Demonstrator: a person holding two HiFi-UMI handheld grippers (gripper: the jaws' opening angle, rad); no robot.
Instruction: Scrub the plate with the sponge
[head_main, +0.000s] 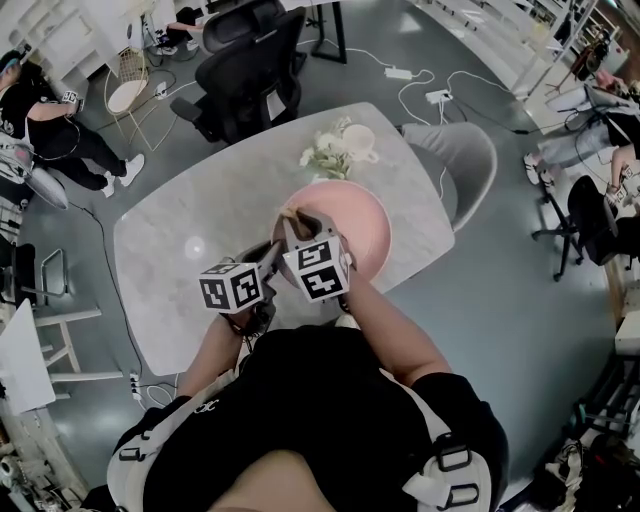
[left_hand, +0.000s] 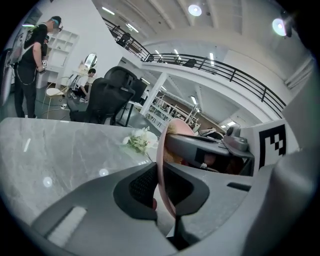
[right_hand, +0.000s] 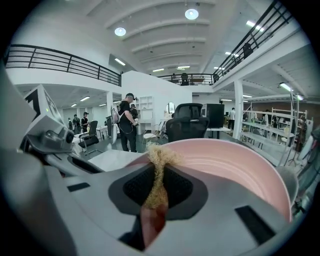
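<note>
A pink plate (head_main: 355, 225) is held up off the grey marble table (head_main: 190, 230). My left gripper (left_hand: 159, 187) is shut on the plate's rim (left_hand: 161, 165), which runs edge-on between its jaws. My right gripper (right_hand: 157, 187) is shut on a tan fibrous sponge (right_hand: 159, 170), squeezed thin, its frayed tip against the plate's pink inside (right_hand: 235, 165). In the head view both marker cubes sit close together at the plate's near edge, the left gripper (head_main: 268, 268) beside the right gripper (head_main: 292, 226), with the sponge (head_main: 291, 213) on the plate.
A bunch of white flowers (head_main: 328, 153) and a white cup (head_main: 358, 142) stand on the table beyond the plate. A grey chair (head_main: 465, 160) is at the table's right, a black office chair (head_main: 245, 60) at the far side. People (head_main: 40, 120) are off to the left.
</note>
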